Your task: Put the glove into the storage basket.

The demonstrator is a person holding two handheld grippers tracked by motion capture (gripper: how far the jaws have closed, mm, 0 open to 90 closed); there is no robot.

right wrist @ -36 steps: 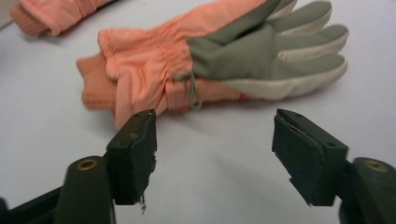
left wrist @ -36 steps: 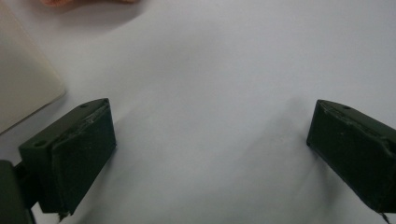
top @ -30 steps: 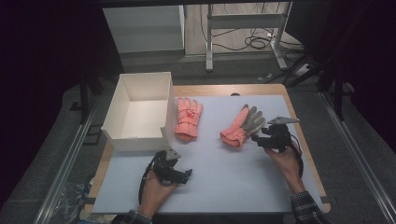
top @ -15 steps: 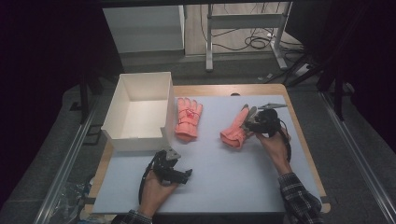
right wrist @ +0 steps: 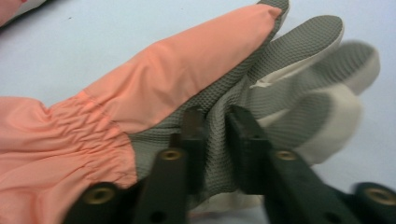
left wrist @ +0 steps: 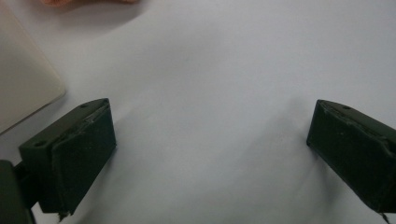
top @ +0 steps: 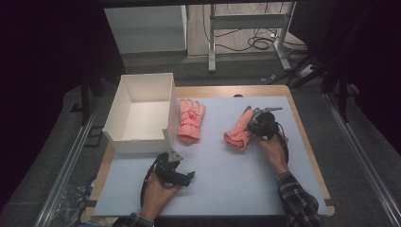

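Nearest the person, the left gripper (top: 176, 174) rests low over the pale blue worktop (top: 222, 189) with its black jaws spread wide and nothing between them; the left gripper view looks past them at bare surface, with a corner of the white open-topped cardboard box (left wrist: 21, 88) at the edge. Farther out on the other side, the right gripper (top: 257, 124) sits on the salmon-pink winter glove with a grey mesh palm and pale fingertips (top: 239, 132), which lies palm-up near the middle-right of the worktop. The right gripper view shows the jaws, which have just been closing, now pinching a fold of the grey palm fabric of this glove (right wrist: 201, 84) just below the fingers. The glove appears to lie flat, not yet lifted. Beyond the left gripper, the second salmon-pink glove, back side up (top: 190, 119), lies untouched just beside the box (top: 142, 106), whose inside looks empty. Judged from this layout, the work is most likely putting both gloves into the box, and it is at its very start: the first glove is only just gripped, neither is inside, and the lift, carry and release for each are all left to do.
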